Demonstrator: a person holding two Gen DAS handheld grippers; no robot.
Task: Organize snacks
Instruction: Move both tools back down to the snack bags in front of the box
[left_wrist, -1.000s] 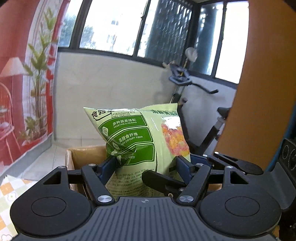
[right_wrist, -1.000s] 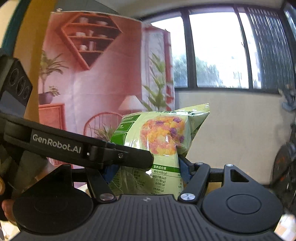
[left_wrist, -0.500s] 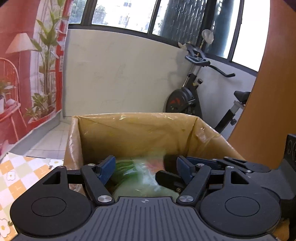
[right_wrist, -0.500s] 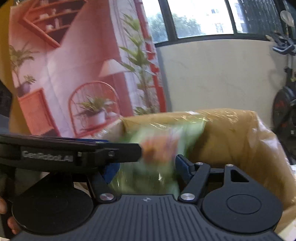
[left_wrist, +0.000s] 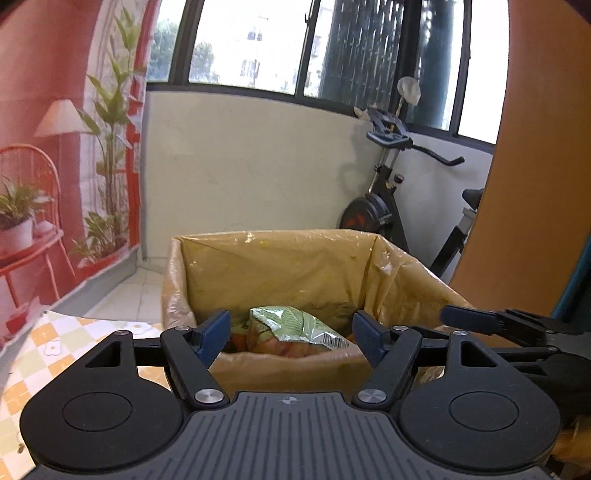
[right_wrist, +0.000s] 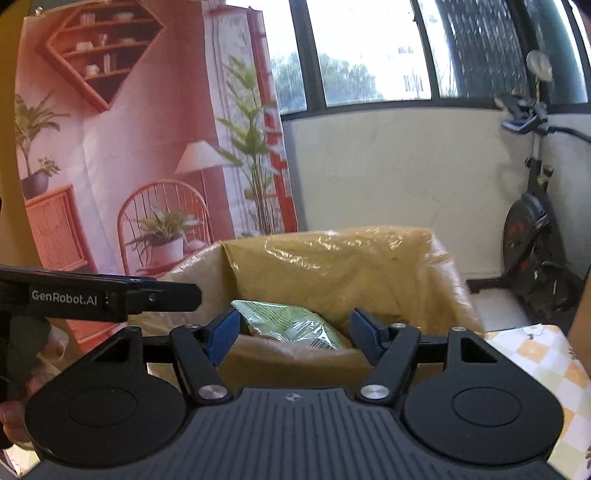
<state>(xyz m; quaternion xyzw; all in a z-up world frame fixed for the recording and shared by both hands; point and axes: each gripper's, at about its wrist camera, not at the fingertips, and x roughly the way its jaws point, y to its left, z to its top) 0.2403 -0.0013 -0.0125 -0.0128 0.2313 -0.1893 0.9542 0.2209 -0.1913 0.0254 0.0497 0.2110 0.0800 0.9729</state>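
A green snack bag lies inside a cardboard box lined with yellowish plastic, its barcode end toward me. My left gripper stands open at the box's near rim, its blue pads apart from the bag. In the right wrist view the same bag rests in the box beyond my right gripper, which is open too, with nothing pressed between its pads. The right gripper's finger shows at the right of the left wrist view. The left gripper's finger crosses the left of the right wrist view.
The box stands on a table with a checked cloth. An exercise bike stands behind against the pale wall. A red printed backdrop hangs on the left and an orange panel on the right.
A second ago both grippers held the green bag upright above the box. The bag has since left the pads and now lies inside the box, and both grippers have tilted down toward it.
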